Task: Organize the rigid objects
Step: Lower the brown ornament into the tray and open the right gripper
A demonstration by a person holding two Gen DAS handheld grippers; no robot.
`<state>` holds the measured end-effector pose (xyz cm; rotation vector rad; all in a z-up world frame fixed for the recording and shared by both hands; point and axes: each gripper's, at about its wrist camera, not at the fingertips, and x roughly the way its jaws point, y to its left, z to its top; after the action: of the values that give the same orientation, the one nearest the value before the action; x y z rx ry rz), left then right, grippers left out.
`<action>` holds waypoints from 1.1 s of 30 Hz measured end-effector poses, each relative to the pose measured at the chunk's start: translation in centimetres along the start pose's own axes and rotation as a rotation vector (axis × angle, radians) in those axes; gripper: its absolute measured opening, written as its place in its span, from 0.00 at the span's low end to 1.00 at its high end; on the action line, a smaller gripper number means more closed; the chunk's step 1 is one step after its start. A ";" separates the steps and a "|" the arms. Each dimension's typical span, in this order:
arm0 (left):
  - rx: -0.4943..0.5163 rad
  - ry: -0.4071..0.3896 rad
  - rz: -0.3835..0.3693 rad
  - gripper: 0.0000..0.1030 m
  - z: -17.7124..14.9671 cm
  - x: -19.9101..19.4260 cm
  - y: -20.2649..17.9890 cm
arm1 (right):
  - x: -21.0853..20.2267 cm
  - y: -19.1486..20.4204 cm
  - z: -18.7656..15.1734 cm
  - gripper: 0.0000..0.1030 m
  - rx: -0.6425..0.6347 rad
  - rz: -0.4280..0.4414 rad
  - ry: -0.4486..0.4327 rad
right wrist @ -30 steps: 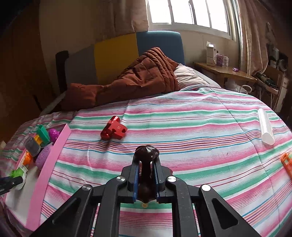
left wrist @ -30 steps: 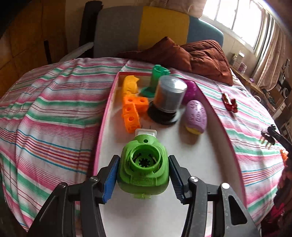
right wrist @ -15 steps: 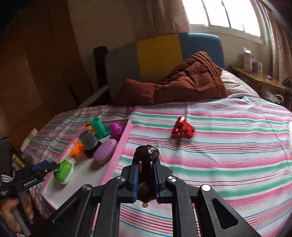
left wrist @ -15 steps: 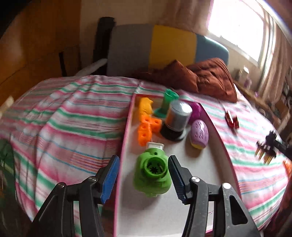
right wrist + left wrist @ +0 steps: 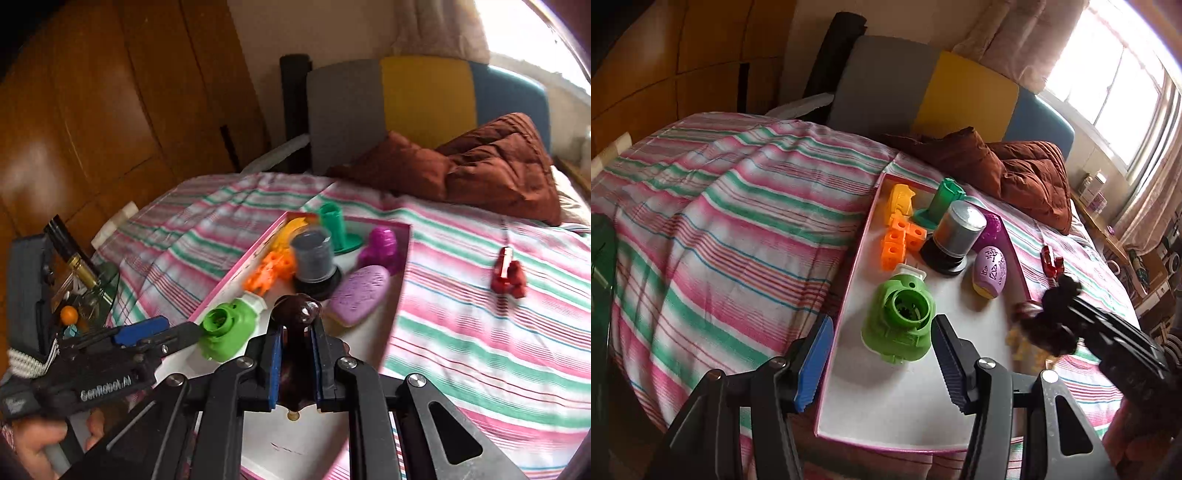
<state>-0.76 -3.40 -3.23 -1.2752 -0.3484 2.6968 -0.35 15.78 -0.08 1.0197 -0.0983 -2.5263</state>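
Pink-rimmed tray (image 5: 846,295) on striped bed (image 5: 720,229), holding: green round piece (image 5: 899,325), orange blocks (image 5: 899,240), yellow piece (image 5: 901,197), dark green stand (image 5: 942,203), grey cylinder (image 5: 955,236), two purple items (image 5: 991,269). Left gripper (image 5: 879,363): fingers wide apart either side of green round piece, not touching. Right gripper (image 5: 297,360): fingers clamped on dark brown knobbed object (image 5: 297,314), over tray's near end. Outstanding, apparently: brown object unplaced; red piece (image 5: 508,275) loose on bed.

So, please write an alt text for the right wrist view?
The right gripper, shut on a dark brown object, is above a pink-rimmed tray of colourful toys on a striped bed. The open left gripper is beside a green toy.
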 end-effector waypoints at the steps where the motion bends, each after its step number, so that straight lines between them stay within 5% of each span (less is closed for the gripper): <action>1: -0.007 0.004 0.002 0.54 -0.1 0.1 0.1 | 0.5 0.2 0.2 0.13 -0.002 0.004 0.009; 16: -0.053 0.014 0.006 0.54 -0.1 0.3 1.0 | 6.4 0.2 1.4 0.20 0.025 0.020 0.077; 20: -0.057 0.009 0.004 0.54 -0.1 0.1 1.0 | 5.5 0.1 1.0 0.32 0.018 0.031 0.059; 33: 0.000 -0.021 -0.078 0.54 -0.3 -0.7 -0.5 | 0.7 -0.6 -0.4 0.39 0.015 0.030 0.006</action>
<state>-0.02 -3.00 -2.75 -1.2081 -0.3921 2.6473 -0.68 16.08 -0.95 1.0238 -0.1303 -2.4993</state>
